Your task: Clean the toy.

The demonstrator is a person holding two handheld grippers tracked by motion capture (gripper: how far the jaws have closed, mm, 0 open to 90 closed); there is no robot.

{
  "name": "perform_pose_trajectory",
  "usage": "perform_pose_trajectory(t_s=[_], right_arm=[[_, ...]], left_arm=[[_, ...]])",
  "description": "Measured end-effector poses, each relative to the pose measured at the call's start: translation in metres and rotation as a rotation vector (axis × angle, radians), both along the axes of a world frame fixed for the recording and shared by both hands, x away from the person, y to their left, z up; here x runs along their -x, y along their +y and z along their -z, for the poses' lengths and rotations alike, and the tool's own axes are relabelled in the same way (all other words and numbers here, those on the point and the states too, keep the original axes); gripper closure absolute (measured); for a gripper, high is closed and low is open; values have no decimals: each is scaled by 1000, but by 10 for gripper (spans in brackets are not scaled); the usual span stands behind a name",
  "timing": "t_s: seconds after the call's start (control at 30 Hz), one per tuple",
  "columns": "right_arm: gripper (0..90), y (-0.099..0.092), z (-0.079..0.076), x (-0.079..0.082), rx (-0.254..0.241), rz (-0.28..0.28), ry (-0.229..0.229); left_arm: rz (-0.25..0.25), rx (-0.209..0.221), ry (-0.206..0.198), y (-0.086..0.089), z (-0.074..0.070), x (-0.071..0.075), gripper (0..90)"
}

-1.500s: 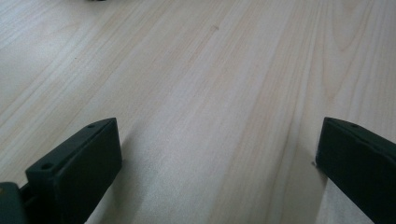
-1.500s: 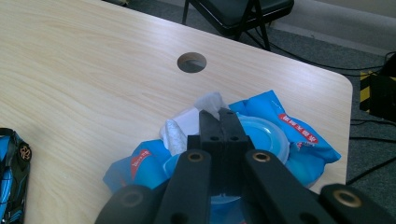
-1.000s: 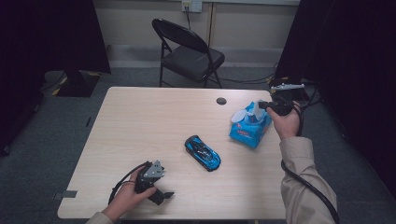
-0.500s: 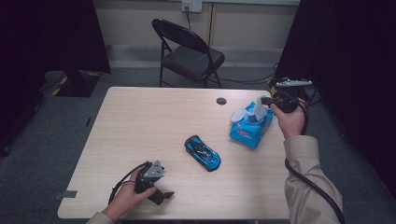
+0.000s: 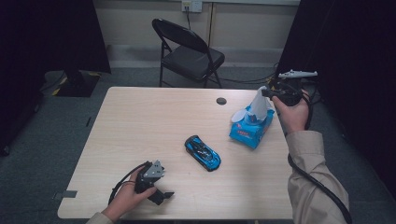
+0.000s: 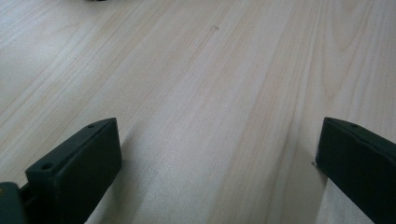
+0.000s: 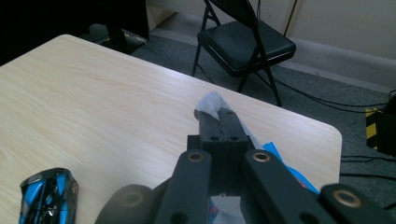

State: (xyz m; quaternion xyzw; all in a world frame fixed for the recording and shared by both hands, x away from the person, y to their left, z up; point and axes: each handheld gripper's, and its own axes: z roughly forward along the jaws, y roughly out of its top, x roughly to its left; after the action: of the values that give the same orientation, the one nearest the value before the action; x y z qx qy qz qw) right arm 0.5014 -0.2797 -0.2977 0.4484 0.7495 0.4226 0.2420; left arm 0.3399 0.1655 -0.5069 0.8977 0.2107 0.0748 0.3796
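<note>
Right gripper (image 5: 267, 93) clamped on white tissue (image 5: 258, 106), stretched up out of blue pack (image 5: 251, 132) at counter's (image 5: 140, 121) right side. Toy car (image 5: 202, 152) lies left of pack, apart. Left gripper (image 5: 164, 195) rests near edge, jaws wide, holding nothing.

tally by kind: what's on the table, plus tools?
toy car: 1
wipes pack: 1, sheet pulled up from it by the right tool
tools: 2, with the left tool open on the table
Total: 4
</note>
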Motion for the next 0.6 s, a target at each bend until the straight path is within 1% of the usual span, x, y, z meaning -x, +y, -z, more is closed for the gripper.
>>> perform_pose_trajectory(t_s=[0.03, 0.3, 0.6], right_arm=[[900, 2, -2, 1, -9, -6, -5], [900, 13, -14, 7, -22, -51, -23], [900, 20, -31, 8, -42, -61, -45]], left_arm=[[0, 0, 0, 0, 0, 0, 0], [0, 0, 0, 0, 0, 0, 0], [0, 0, 0, 0, 0, 0, 0]])
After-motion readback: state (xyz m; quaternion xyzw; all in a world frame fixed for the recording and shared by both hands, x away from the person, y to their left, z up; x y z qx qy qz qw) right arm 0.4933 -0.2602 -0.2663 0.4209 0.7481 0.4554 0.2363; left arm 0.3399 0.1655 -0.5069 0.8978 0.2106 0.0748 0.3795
